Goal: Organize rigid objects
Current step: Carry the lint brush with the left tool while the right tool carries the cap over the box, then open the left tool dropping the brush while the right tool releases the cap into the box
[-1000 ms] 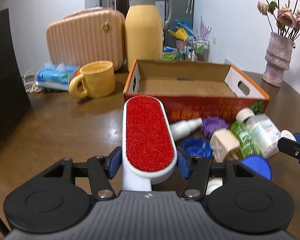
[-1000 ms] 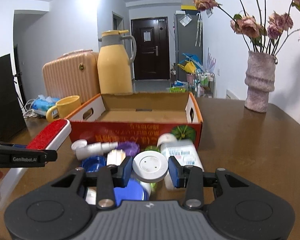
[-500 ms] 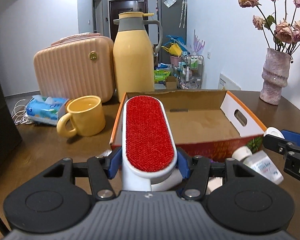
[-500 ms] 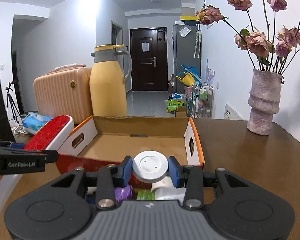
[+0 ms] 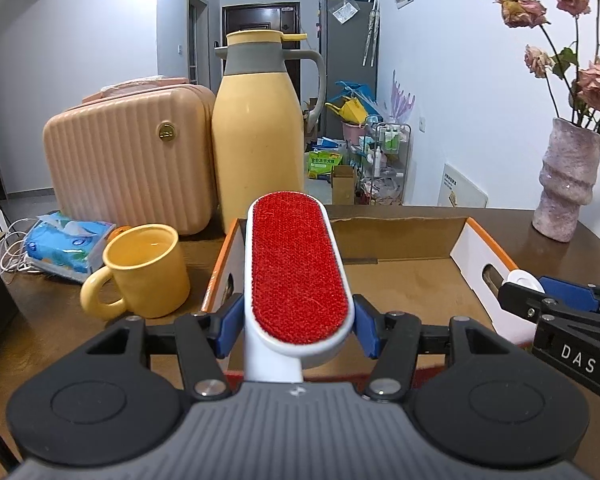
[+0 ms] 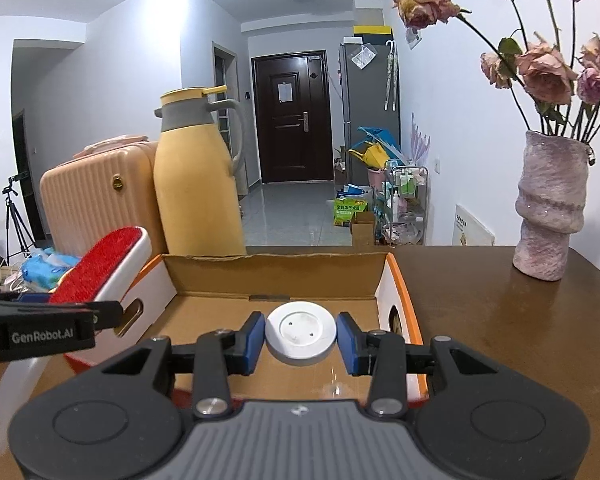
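Note:
My left gripper (image 5: 296, 334) is shut on a white lint brush with a red pad (image 5: 296, 268), held over the left end of the open cardboard box (image 5: 404, 236). The brush also shows in the right wrist view (image 6: 100, 268), over the box's left wall. My right gripper (image 6: 300, 340) is shut on a round white lid (image 6: 300, 334), held above the box's bare floor (image 6: 220, 308) near its front right. The right gripper also shows in the left wrist view (image 5: 540, 300) at the box's right wall. The loose items on the table are hidden below both views.
A yellow mug (image 5: 144, 270), a blue tissue pack (image 5: 66, 246), a peach case (image 5: 128, 160) and a tall yellow jug (image 5: 260, 132) stand left of and behind the box. A pink vase with dried roses (image 6: 552, 208) stands on the brown table at the right.
Both grippers have risen from the pile of small items and moved forward over the box, each still holding its object. The pile has dropped out of view.

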`<state>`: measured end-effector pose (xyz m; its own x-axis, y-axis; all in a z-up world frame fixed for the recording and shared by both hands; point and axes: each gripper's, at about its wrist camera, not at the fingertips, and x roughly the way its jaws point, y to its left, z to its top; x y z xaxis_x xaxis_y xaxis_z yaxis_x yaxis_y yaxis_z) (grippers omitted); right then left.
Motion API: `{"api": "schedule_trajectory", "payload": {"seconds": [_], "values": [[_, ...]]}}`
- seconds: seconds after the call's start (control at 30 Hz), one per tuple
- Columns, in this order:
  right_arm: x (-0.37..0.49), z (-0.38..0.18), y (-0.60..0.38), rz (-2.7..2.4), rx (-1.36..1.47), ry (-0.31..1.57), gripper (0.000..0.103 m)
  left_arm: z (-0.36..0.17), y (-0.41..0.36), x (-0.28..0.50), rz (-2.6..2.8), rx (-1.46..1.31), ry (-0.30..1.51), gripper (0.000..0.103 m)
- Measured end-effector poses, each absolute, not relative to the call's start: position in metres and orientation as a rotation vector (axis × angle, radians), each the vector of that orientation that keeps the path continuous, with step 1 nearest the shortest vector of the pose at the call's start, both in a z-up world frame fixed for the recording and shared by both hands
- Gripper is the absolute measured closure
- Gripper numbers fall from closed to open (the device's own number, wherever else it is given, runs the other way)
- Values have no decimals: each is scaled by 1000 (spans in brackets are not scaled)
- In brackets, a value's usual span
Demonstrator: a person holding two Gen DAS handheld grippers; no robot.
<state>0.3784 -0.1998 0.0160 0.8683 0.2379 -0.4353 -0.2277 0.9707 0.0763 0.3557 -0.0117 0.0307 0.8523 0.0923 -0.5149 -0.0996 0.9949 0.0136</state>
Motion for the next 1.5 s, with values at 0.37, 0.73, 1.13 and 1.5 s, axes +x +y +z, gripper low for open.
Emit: {"api": "schedule_trajectory", "payload": {"seconds": [0.37,0.73,1.13,1.5], "values": [[430,9,-195,251,8,508,65,19,-9,410,116,-21,578,45],[458,-8,-198,233,-3,570,65,2,-8,448,115,3,641,45],[464,-12,-196,193,-19,584,0,11,-6,439,142,28,554,0],[463,-11,-199,185,-16,590,0,16,0,436,187,-1,549,0]]}}
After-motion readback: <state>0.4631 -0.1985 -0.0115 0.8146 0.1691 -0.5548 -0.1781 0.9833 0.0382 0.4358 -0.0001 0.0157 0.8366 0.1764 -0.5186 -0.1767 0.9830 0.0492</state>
